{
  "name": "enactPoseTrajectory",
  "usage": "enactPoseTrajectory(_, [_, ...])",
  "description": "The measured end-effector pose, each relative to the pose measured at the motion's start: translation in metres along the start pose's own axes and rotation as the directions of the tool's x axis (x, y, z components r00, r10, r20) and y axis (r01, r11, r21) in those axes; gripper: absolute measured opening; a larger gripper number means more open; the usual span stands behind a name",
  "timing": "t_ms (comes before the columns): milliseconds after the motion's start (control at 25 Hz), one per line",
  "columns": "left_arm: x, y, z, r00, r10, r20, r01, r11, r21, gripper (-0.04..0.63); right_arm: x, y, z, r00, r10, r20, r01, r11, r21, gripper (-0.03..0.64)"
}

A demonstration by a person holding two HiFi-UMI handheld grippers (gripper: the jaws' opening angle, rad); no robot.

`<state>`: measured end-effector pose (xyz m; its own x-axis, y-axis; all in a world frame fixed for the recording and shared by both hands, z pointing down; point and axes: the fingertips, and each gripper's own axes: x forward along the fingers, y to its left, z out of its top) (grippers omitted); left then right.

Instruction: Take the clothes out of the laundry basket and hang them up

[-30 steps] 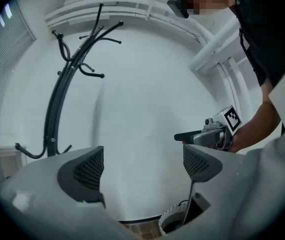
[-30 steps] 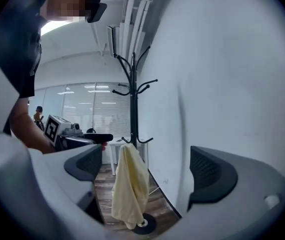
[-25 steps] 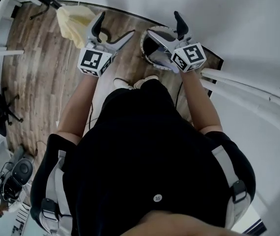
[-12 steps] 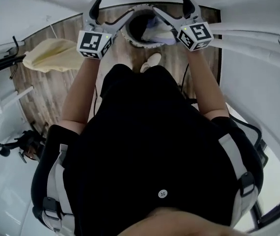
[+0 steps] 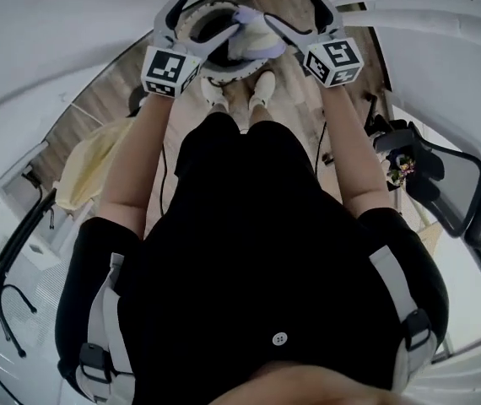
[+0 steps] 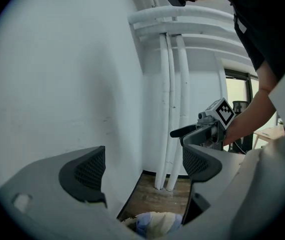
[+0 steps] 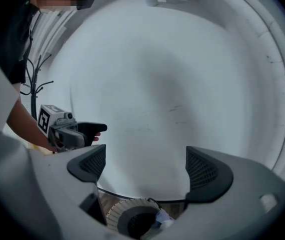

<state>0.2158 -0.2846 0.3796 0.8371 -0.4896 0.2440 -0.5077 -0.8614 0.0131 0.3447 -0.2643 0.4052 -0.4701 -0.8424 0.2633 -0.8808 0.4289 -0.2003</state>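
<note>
The left gripper (image 6: pixel 142 169) is held released: its grey jaws are kept wide apart and nothing is found between them. The right gripper (image 7: pixel 147 171) is released as well; its jaws have just been closing a little, yet nothing is gripped. Both are held over the round white woven laundry basket (image 5: pixel 224 76), which is placed on the brown wooden floor (image 5: pixel 294 87) near the white wall (image 7: pixel 157 84). The pale lilac and cream clothes (image 5: pixel 253 39) are seen inside the basket, not touched by either gripper.
</note>
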Motion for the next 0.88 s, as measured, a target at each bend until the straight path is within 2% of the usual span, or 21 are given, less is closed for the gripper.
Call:
enactPoseTrajectory(120, [0.044,0.002,-0.037,0.992,-0.108,-0.061,0.110,0.993,0.037,0.485,0.002,-0.025,-0.043,0.996,-0.073,-0.042,0.075,0.996,0.045,0.479])
enactPoseTrajectory(240, [0.085,0.002,-0.081,0.973,-0.195,-0.126,0.202,0.978,0.048,0.477,0.005,-0.047,-0.094,0.987,-0.129,-0.100,0.137,0.988,0.077,0.469])
enactPoseTrajectory(360, [0.115,-0.004,-0.134,0.942,-0.266,-0.203,0.278,0.960,0.030,0.477,0.011,-0.063,-0.154,0.973,-0.166,-0.162,0.185,0.976,0.117,0.463])
enactPoseTrajectory(480, [0.147,-0.013,-0.185,0.907,-0.324,-0.269,0.348,0.937,0.043,0.477,0.019,-0.087,-0.209,0.963,-0.194,-0.188,0.223,0.963,0.151,0.463])
enactPoseTrajectory(680, [0.193,-0.026,-0.271,0.853,-0.382,-0.357,0.426,0.904,0.050,0.476,0.037,-0.111,-0.301,0.957,-0.185,-0.222,0.230,0.953,0.198,0.456])
enactPoseTrajectory(800, [0.219,-0.037,-0.322,0.804,-0.424,-0.418,0.482,0.875,0.040,0.471,0.046,-0.117,-0.355,0.948,-0.161,-0.275,0.225,0.949,0.221,0.437])
enactPoseTrajectory(880, [0.233,-0.047,-0.356,0.752,-0.462,-0.469,0.542,0.839,0.042,0.456,0.053,-0.121,-0.386,0.938,-0.148,-0.315,0.230,0.943,0.242,0.413])
